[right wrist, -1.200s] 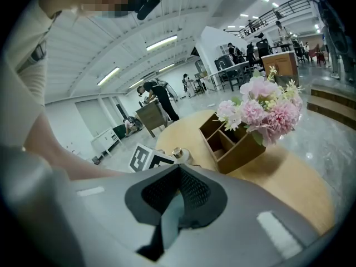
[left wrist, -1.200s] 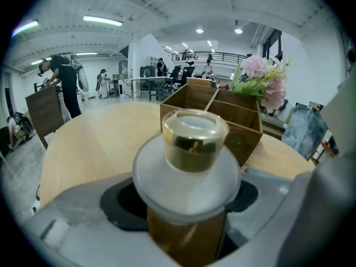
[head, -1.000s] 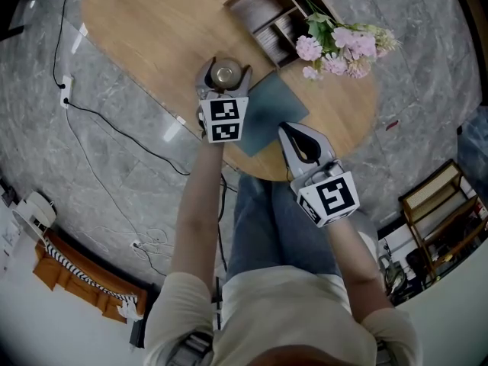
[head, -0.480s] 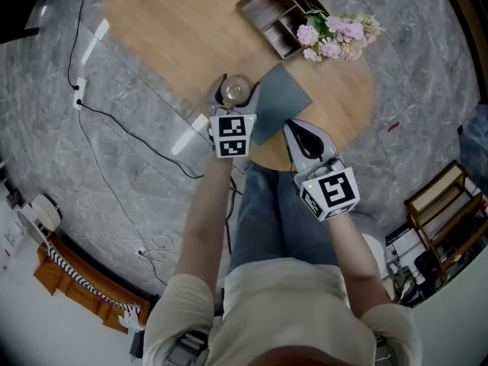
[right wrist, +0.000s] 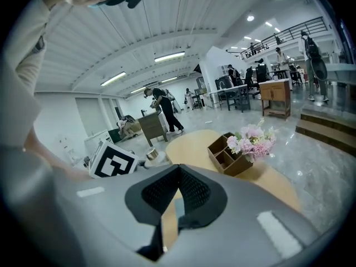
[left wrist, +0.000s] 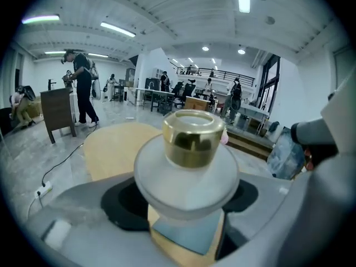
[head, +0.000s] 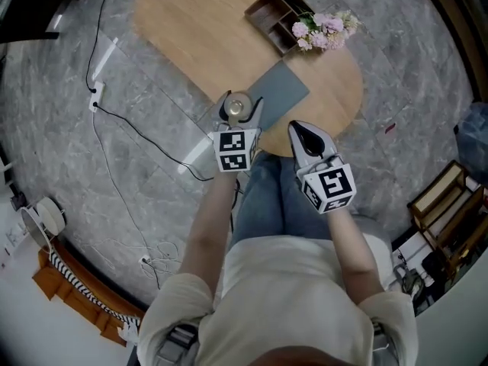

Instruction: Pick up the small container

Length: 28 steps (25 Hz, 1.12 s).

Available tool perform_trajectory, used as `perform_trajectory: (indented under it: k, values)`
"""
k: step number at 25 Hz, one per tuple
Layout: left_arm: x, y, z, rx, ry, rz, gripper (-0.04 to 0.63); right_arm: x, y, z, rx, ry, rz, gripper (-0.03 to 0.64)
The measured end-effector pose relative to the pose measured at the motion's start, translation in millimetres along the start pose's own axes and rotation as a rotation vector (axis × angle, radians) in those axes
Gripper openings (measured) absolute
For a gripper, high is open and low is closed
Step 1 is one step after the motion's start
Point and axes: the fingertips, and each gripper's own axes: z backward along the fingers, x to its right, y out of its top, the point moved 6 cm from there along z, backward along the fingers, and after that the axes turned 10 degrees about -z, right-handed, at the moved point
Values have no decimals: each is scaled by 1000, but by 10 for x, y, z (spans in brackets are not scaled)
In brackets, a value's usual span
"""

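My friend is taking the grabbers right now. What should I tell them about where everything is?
Left hand-held gripper: shut on the small container, a frosted jar with a gold lid, held up over the near edge of the table.
Right hand-held gripper: shut, empty, beside the left one.
On the table: blue mat, wooden organiser, pink flowers.
Done: the container looks picked up.
Left: probably nothing but keeping it steady.

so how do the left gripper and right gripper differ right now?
The left gripper is shut on the small container; the right gripper is shut on nothing. The left gripper's fingers sit apart around its frosted body; the right gripper's fingers meet. Both hover at the table's near edge.
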Motion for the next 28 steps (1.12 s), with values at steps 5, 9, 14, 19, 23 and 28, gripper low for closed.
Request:
perform_trajectory:
  k: [5, 9, 14, 19, 23, 28]
  values:
    - [128, 233, 537, 38, -1, 22, 351, -216, 81, 331, 22, -12, 33, -2]
    - [227, 383, 955, 62, -4, 29, 350, -396, 154, 567, 50, -9, 52, -2]
    - [364, 547, 1404, 84, -15, 17, 350, -590, 282, 801, 74, 3, 90, -2]
    - [438, 675, 1792, 111, -28, 36, 350, -759, 390, 967, 92, 16, 114, -2]
    - [438, 750, 2067, 124, -31, 49, 350, -895, 501, 1076, 109, 34, 137, -2]
    - [409, 837, 2339, 146, -22, 42, 350, -1057, 663, 1163, 130, 67, 180, -2]
